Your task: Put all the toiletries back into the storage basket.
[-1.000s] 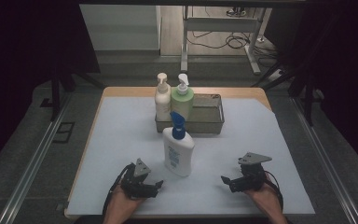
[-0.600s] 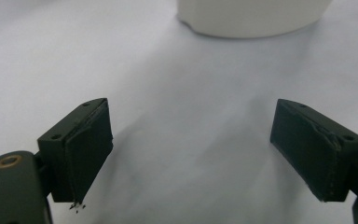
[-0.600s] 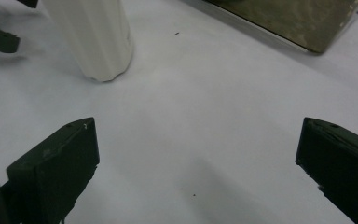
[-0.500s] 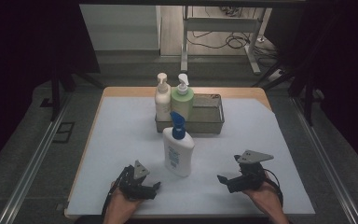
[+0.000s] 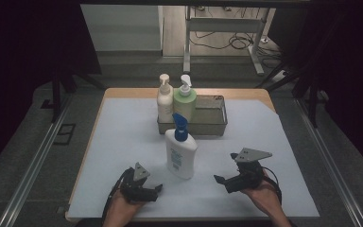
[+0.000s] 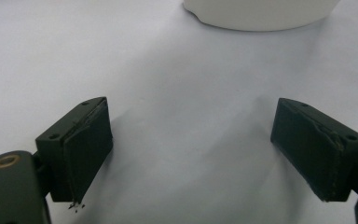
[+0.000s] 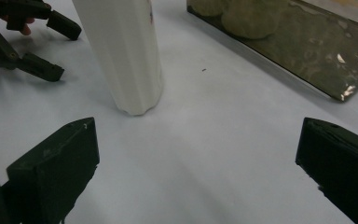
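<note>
While both hands rest low on the white worktop (image 5: pixel 123 142), the left hand-held gripper (image 5: pixel 146 191) has its jaws spread wide, having just finished opening, with nothing but bare surface between them. Just beyond it stands the white lotion bottle with a blue pump (image 5: pixel 181 149), upright and untouched, between the two hands. On the other side, the right hand-held gripper (image 5: pixel 224 182) is likewise released, jaws apart and empty, pointing toward the bottle. Behind the bottle, a metal tray (image 5: pixel 212 125) holds a cream pump bottle (image 5: pixel 164 100) and a green pump bottle (image 5: pixel 185 101), side by side at its left end.
</note>
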Available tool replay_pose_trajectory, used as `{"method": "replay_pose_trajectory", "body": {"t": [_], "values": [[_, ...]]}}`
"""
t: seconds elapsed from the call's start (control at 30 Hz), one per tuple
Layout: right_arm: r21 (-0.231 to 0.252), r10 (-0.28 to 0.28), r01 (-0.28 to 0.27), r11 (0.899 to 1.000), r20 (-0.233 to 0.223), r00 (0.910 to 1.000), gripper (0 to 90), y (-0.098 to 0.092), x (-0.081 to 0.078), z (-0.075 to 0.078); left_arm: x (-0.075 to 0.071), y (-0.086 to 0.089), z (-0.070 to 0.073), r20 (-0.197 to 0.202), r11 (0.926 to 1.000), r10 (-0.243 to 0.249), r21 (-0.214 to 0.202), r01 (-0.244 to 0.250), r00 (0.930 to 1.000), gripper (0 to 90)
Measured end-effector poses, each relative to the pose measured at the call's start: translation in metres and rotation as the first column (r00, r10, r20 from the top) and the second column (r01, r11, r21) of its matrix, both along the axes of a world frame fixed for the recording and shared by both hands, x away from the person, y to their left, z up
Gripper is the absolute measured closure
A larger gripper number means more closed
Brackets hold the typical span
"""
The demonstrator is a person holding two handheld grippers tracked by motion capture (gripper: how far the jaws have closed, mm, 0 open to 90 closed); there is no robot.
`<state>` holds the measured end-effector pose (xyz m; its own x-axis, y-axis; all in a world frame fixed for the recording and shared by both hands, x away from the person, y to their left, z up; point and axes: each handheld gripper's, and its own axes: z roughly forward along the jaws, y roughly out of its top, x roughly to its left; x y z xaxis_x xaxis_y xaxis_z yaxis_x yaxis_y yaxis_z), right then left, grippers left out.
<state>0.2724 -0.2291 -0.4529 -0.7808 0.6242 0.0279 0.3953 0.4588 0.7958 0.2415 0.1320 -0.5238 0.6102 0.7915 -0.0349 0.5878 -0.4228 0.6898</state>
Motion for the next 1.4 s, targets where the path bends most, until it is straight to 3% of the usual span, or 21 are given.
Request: {"method": "replay_pose_trajectory", "body": {"t": [0.3,0.73,1.4], "values": [[-0.02,0.029,-0.029,0.999,0.003,0.9996,0.0,0.016,0.004,0.007,0.0,0.0,0.0,0.001,1.0,-0.001,0.0,0.001,1.0,12.2],[0.029,0.042,-0.042,0.999,-0.002,0.9991,0.0,0.046,0.017,0.02,-0.001,0.001,0.0,0.005,1.0,-0.005,0.007,0.005,1.0,12.5],[0.015,0.081,-0.081,0.997,0.014,0.9966,0.0,0.088,0.031,0.036,-0.001,0.001,0.0,0.009,1.0,-0.005,0.008,0.005,1.0,12.5]]}}
